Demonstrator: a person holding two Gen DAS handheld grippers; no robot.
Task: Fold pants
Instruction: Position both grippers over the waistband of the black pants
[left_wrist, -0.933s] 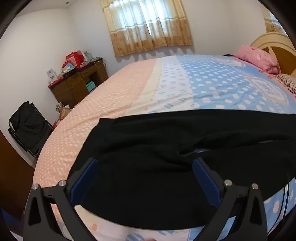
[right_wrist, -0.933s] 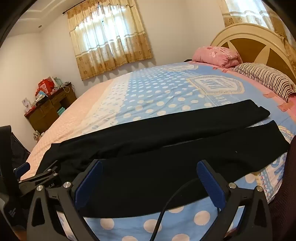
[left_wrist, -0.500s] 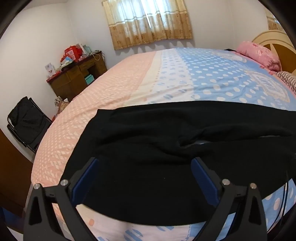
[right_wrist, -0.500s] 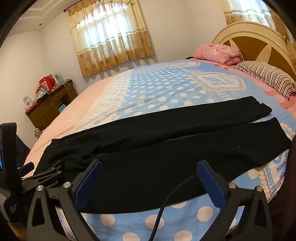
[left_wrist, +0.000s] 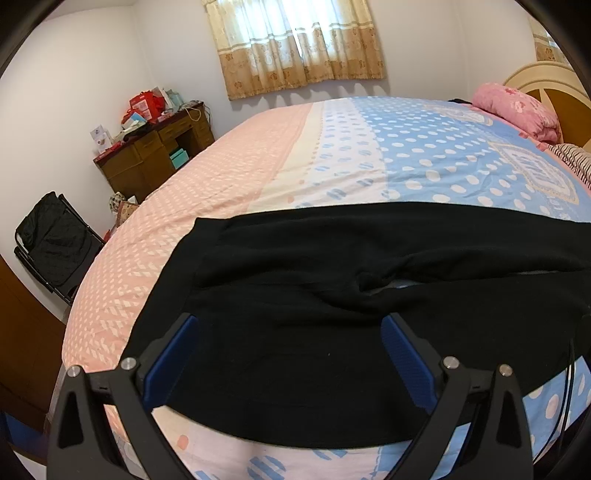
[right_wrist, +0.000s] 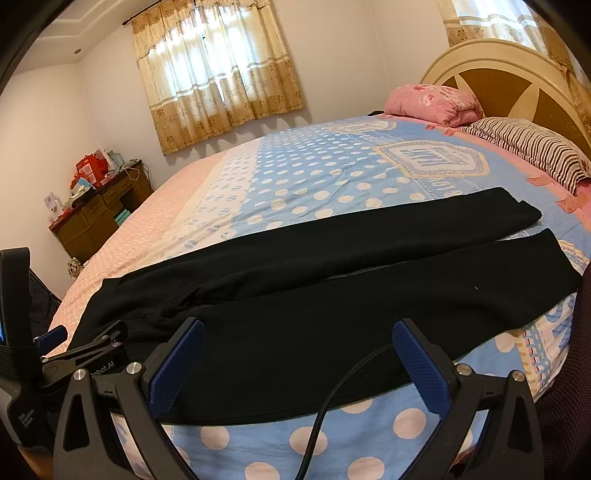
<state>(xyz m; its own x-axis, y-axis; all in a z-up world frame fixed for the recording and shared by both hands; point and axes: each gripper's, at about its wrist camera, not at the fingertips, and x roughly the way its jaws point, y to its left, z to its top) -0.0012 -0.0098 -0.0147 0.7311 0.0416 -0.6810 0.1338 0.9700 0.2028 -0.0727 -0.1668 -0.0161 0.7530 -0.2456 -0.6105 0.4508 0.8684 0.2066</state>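
Black pants (right_wrist: 332, 295) lie spread flat across the near side of the bed (right_wrist: 314, 166), waist at the left, both legs running right and slightly apart. In the left wrist view the waist and seat part of the pants (left_wrist: 332, 295) fills the foreground. My left gripper (left_wrist: 290, 325) is open and empty, just above the waist end near the bed's front edge. My right gripper (right_wrist: 297, 332) is open and empty, above the near leg's thigh part. The left gripper also shows at the left edge of the right wrist view (right_wrist: 55, 347).
The bed has a pink and blue dotted cover. A pink pillow (right_wrist: 432, 101) and a striped pillow (right_wrist: 532, 147) lie by the headboard (right_wrist: 509, 74). A cluttered wooden desk (left_wrist: 151, 151) and a black folding chair (left_wrist: 51, 240) stand left of the bed. A black cable (right_wrist: 332, 406) hangs before the right gripper.
The left gripper has crept slightly forward and lower over the waist. The right gripper has shifted a little. The pants have not moved.
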